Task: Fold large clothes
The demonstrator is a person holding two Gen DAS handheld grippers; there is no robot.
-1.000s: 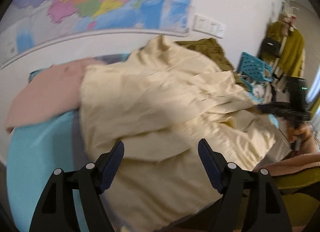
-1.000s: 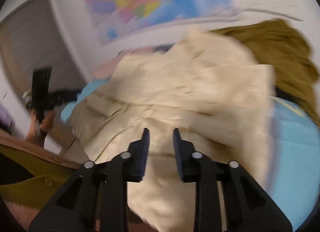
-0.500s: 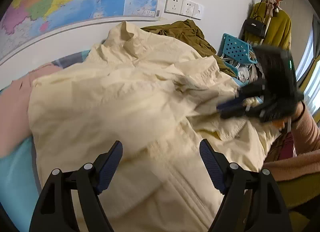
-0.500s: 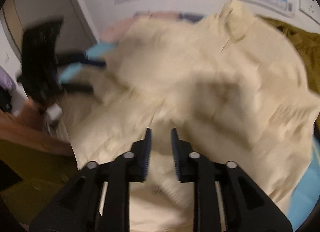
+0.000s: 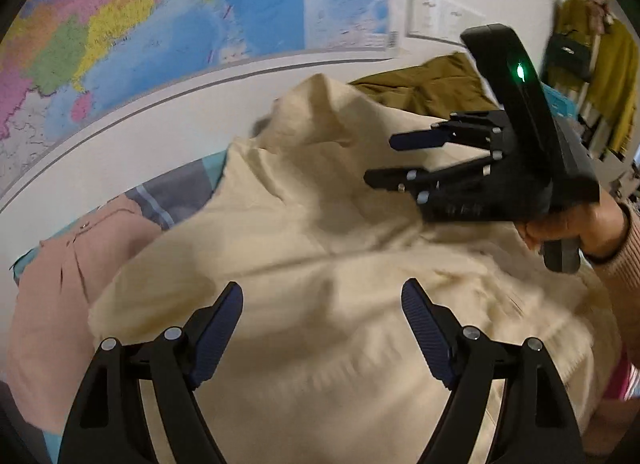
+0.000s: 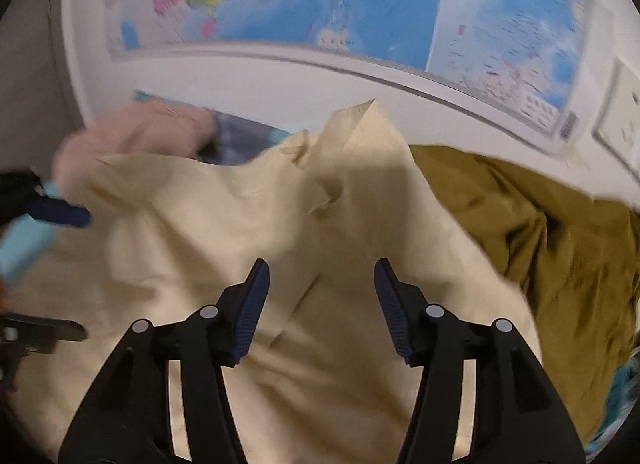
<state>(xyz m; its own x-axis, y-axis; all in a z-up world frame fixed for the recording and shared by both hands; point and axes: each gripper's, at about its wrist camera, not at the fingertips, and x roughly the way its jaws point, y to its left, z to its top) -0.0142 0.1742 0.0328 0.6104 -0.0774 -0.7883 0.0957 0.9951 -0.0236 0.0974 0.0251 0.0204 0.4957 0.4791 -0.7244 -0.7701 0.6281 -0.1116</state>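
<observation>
Cream jacket (image 6: 224, 224) below both open jaws, ungripped.

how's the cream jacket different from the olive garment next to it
The cream jacket is pale and lies in front, spread wide under both grippers; the olive garment is dark mustard-green and sits behind, toward the wall. The cream jacket looks fairly smoothed out with a collar point sticking up, while the olive garment is bunched in a crumpled heap. Neither is gripped.
</observation>
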